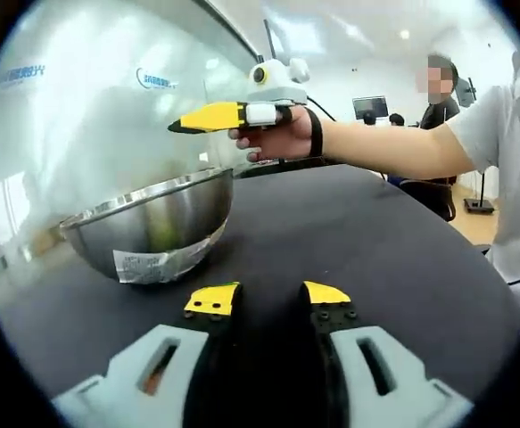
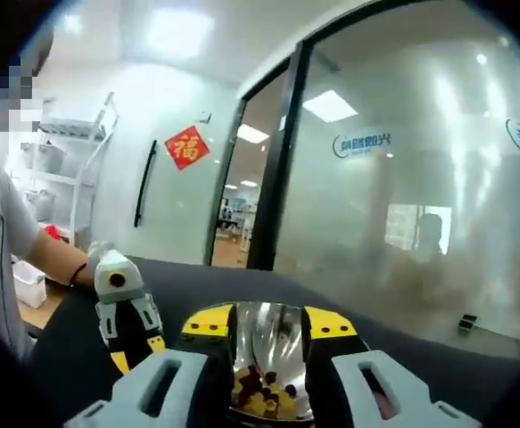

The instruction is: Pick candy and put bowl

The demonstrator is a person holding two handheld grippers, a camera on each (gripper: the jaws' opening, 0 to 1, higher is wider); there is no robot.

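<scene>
One steel bowl (image 1: 152,223) holds many candies (image 2: 261,392); both grippers' jaws are parted, gripping nothing.

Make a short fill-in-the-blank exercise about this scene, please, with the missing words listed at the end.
1. The steel bowl stands on a table whose top is ____ in colour.
2. In the left gripper view, the right gripper is held above the ____.
3. The tips of both grippers are coloured ____.
4. The right gripper view looks down on red and yellow ____ lying in the bowl.

Missing words: black; bowl; yellow; candies
</scene>
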